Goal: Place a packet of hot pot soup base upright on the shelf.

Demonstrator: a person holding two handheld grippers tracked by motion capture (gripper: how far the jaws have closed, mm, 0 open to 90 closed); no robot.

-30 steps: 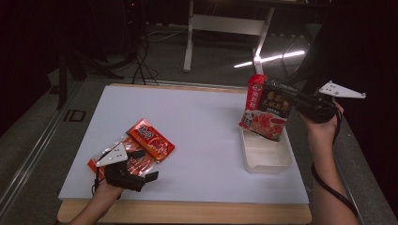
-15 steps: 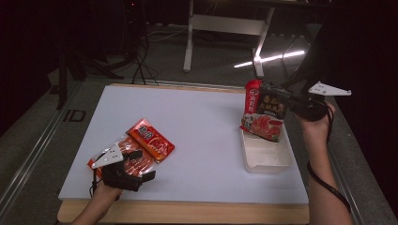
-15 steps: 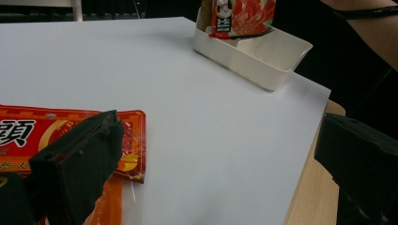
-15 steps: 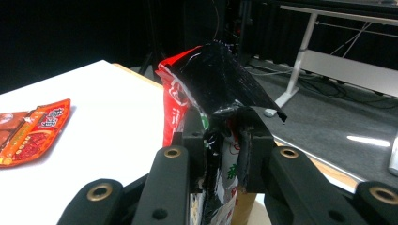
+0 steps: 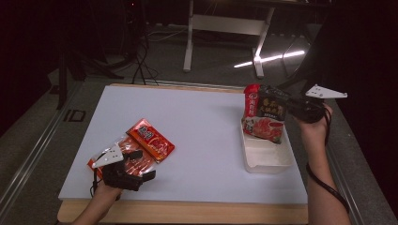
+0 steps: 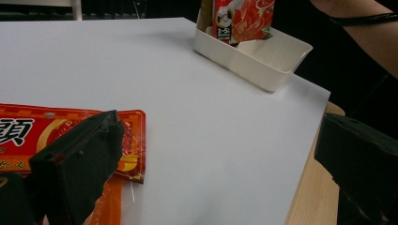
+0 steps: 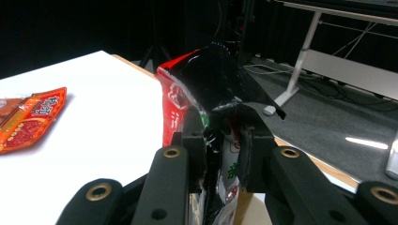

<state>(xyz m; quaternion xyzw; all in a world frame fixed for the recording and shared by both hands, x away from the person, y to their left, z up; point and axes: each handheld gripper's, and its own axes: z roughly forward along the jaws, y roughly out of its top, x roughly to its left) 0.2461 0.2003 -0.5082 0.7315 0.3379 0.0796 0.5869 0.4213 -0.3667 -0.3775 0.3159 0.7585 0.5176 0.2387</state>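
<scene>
Pouch [image 5: 264,115], one, foil, red and black: light, soft, crinkly, likely slippery. You hold it upright at about 3 o'clock on the table [image 5: 202,112], its lower end inside the white bin [image 5: 267,157]. Right gripper [image 5: 286,104] is clamped on its upper edge; grip there, or along a flat seam, since the body buckles. Right gripper view shows the pads biting crumpled foil [image 7: 220,79], which the high view hides. Left gripper [image 5: 136,164], at 8 o'clock, has jaws apart and hovers over two red packets [image 5: 141,145]. Left gripper view shows the bin's wall [image 6: 244,65] and the pouch bottom [image 6: 241,18] seated inside.
</scene>
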